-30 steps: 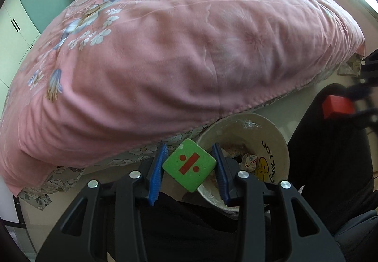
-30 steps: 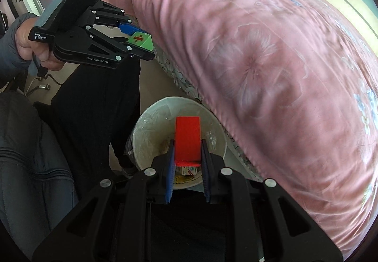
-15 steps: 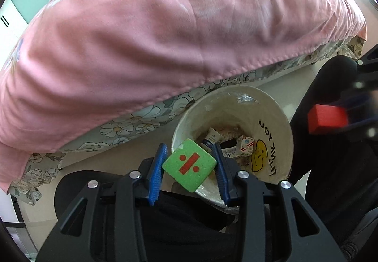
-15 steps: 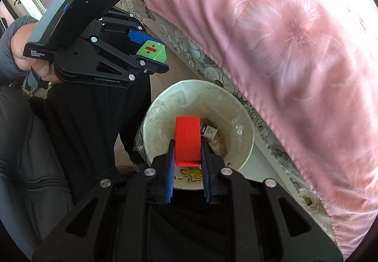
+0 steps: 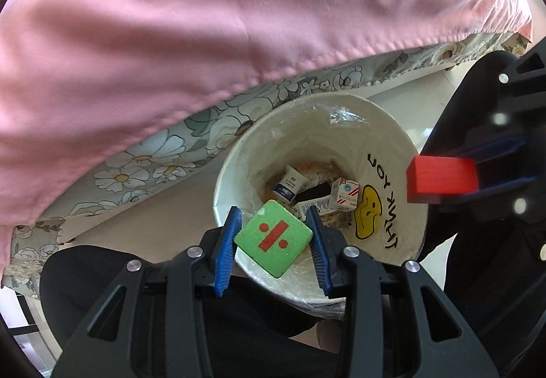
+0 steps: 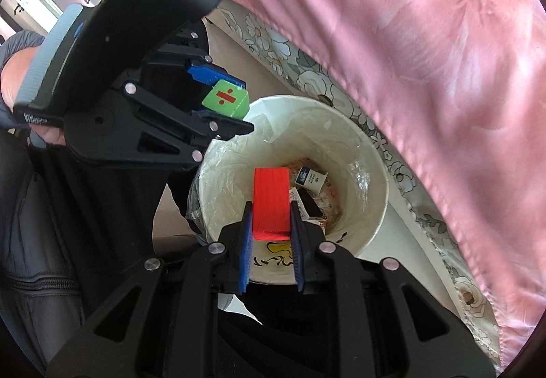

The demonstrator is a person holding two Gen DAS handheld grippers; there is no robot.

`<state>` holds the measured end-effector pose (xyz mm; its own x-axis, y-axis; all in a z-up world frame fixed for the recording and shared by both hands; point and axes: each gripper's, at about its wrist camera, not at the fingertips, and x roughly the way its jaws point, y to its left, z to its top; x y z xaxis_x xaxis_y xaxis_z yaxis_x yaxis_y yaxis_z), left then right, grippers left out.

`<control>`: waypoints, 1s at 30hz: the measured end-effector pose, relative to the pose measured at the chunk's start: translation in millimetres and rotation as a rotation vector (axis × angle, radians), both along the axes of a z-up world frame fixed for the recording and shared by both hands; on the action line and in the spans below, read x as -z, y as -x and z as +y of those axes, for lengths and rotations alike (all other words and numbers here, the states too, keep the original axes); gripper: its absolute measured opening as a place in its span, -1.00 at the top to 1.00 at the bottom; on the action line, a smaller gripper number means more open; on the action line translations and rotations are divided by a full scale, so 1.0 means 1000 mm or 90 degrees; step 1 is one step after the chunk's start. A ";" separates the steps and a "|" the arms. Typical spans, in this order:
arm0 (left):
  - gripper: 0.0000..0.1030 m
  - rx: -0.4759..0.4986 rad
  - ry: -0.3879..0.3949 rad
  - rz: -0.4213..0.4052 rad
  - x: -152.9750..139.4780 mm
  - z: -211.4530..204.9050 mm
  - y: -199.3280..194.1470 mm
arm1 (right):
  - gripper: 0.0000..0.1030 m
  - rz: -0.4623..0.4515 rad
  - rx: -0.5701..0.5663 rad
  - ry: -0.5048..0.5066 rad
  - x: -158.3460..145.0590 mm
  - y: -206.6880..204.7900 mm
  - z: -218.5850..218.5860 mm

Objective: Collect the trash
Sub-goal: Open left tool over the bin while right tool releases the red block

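Observation:
My left gripper (image 5: 273, 222) is shut on a green cube with a red division sign (image 5: 273, 238), held over the near rim of a white trash bin (image 5: 307, 108). My right gripper (image 6: 271, 212) is shut on a red block (image 6: 271, 200), held over the bin (image 6: 372, 207). The bin has a clear liner and holds several small cartons (image 5: 344, 195). The red block (image 5: 440, 178) shows at the right of the left wrist view. The left gripper (image 6: 221, 101) with the green cube (image 6: 225, 99) shows above the bin's left rim in the right wrist view.
A bed with a pink quilt (image 5: 204, 19) and floral sheet (image 5: 153, 159) overhangs close behind the bin. The person's dark-clothed legs (image 6: 102, 207) flank the bin on the near side. Pale floor (image 5: 153, 207) lies between bed and bin.
Both grippers have moved down and closer to the bin, which fills more of each view. The two grippers have come nearer each other. Both still hold their blocks.

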<state>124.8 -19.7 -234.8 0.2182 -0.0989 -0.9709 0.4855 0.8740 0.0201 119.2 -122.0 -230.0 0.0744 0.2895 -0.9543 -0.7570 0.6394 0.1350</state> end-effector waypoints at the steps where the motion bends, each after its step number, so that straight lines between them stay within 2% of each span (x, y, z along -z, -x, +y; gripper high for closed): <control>1: 0.19 -0.002 -0.001 0.006 0.004 -0.001 -0.002 | 0.59 0.004 0.004 -0.001 0.002 -0.002 -0.001; 16: 0.19 -0.004 -0.007 0.076 0.049 -0.013 -0.015 | 0.59 0.053 0.010 0.007 0.019 -0.018 0.001; 30: 0.19 -0.002 -0.047 0.118 0.082 -0.020 -0.021 | 0.59 0.080 0.014 0.015 0.032 -0.030 0.006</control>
<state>145.8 -39.3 -316.6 0.0350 -0.0261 -0.9990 0.4841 0.8750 -0.0059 149.6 -116.2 -261.8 -0.0409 0.2664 -0.9630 -0.7208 0.6595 0.2131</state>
